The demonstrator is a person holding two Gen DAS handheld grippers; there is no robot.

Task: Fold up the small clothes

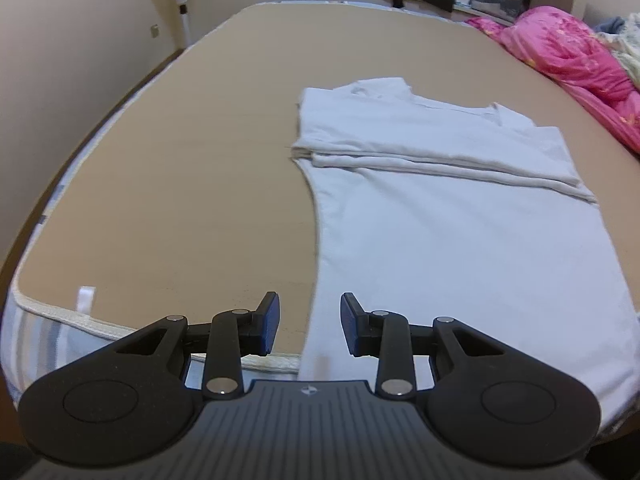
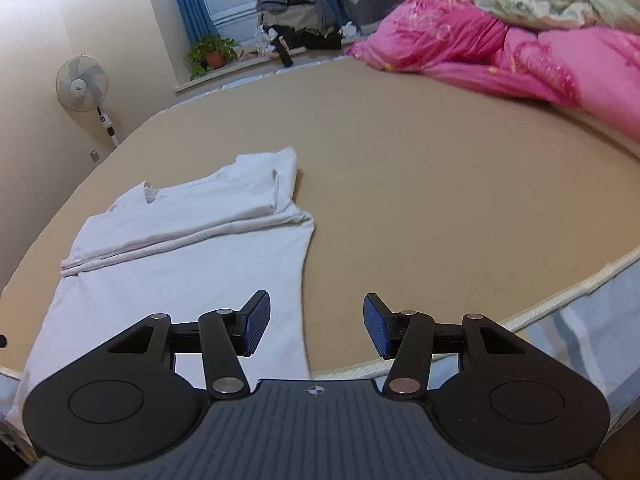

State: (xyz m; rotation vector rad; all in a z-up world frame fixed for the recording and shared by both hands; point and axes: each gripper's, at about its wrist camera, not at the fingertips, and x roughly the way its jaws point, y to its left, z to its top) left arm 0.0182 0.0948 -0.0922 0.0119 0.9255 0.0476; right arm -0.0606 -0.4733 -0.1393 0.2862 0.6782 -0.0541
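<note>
A white T-shirt [image 1: 460,240] lies flat on the tan mattress [image 1: 180,180], its upper part with the sleeves folded down over the body, the hem hanging at the near edge. My left gripper [image 1: 309,324] is open and empty, just above the shirt's near left hem corner. In the right wrist view the shirt [image 2: 180,264] lies at the left. My right gripper [image 2: 316,324] is open and empty, over the shirt's near right edge and the mattress [image 2: 440,200].
A pink quilt [image 1: 572,64] is bunched at the far right of the bed; it also shows in the right wrist view [image 2: 520,52]. A standing fan [image 2: 82,86], a potted plant [image 2: 212,54] and piled clothes on the sill lie beyond the bed.
</note>
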